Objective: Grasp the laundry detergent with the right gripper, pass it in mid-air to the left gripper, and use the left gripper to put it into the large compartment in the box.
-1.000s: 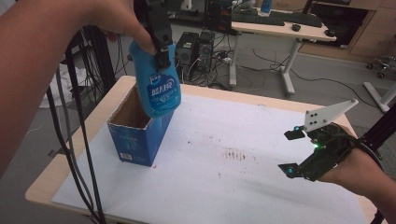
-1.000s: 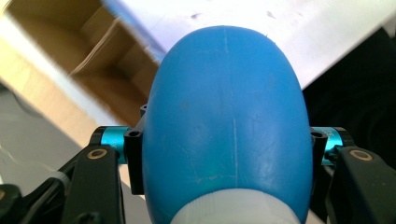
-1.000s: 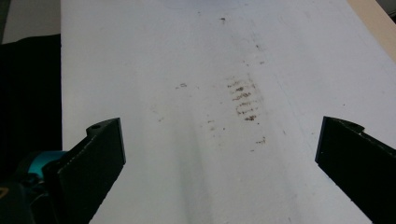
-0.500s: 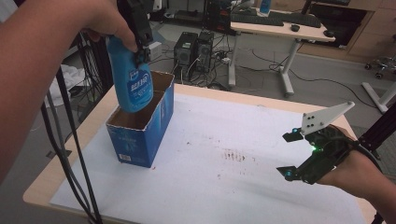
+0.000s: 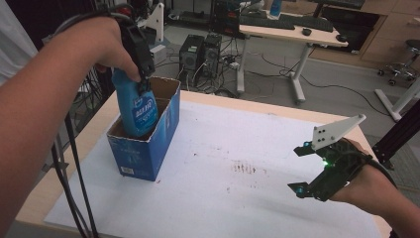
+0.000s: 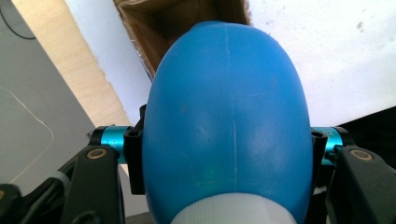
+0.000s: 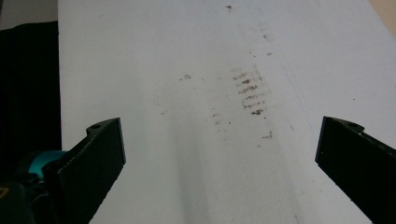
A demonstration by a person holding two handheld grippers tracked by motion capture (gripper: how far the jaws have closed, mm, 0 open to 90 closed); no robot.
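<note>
A blue plastic bottle [image 5: 134,108] with a white cap end stands with its lower part inside an open blue cardboard box [image 5: 151,141] at the table's left. My left gripper [image 5: 139,62] is shut on the bottle's upper part. In the left gripper view the bottle [image 6: 229,126] sits between the two black jaws, pointing into the box's brown inside [image 6: 159,23]. My right gripper [image 5: 309,168] hovers low over the table's right side, open, with nothing between its fingers [image 7: 95,158].
A white sheet [image 5: 233,188] covers the wooden table [image 5: 106,111]; it carries a brown smudge [image 5: 245,168] near the middle, smudge [image 7: 250,91] ahead of the right jaws. Black cables [image 5: 74,178] hang off the table's left edge. Desks and computer towers [image 5: 200,49] stand behind.
My left gripper has lowered the bottle from above the box down into it. The right gripper has stayed nearly still.
</note>
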